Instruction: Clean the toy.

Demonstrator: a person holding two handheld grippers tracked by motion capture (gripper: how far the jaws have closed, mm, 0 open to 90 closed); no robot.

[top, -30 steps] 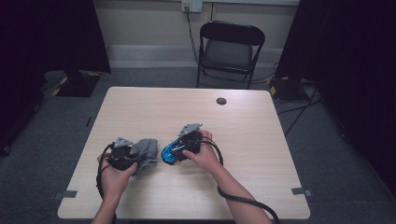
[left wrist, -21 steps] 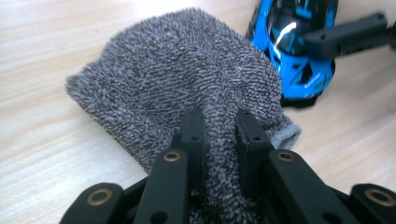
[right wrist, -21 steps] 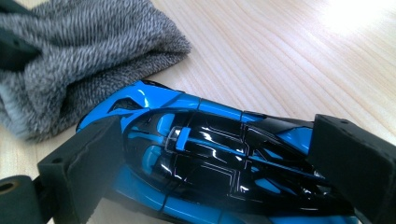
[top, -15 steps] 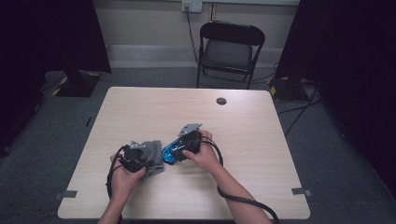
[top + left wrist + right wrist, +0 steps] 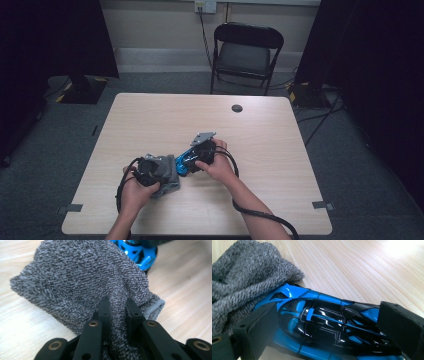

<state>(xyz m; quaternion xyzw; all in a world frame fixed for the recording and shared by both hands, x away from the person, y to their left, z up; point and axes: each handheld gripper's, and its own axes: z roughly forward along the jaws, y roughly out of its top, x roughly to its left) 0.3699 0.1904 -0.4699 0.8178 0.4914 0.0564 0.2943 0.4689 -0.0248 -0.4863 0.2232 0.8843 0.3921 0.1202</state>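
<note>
A blue and black toy car [image 5: 322, 322] lies on the wooden table [image 5: 270, 150] between the jaws of my right gripper [image 5: 329, 315], which press on its two sides. In the high view the car [image 5: 181, 164] sits just left of my right gripper [image 5: 192, 159]. My left gripper [image 5: 117, 302] is shut on a fold of a grey terry cloth [image 5: 82, 277]. The cloth [image 5: 239, 282] touches one end of the car [image 5: 138, 251]. In the high view my left gripper [image 5: 156, 171] and the cloth [image 5: 169, 179] are at the table's front middle.
A small black round disc [image 5: 236, 108] lies near the table's far edge. A black folding chair [image 5: 247, 50] stands behind the table. Cables trail from both grippers over the front edge. Bits of grey tape [image 5: 323, 205] mark the table's front corners.
My left gripper has moved right with the grey cloth, bringing it up against the car. The right gripper and the car have stayed put.
</note>
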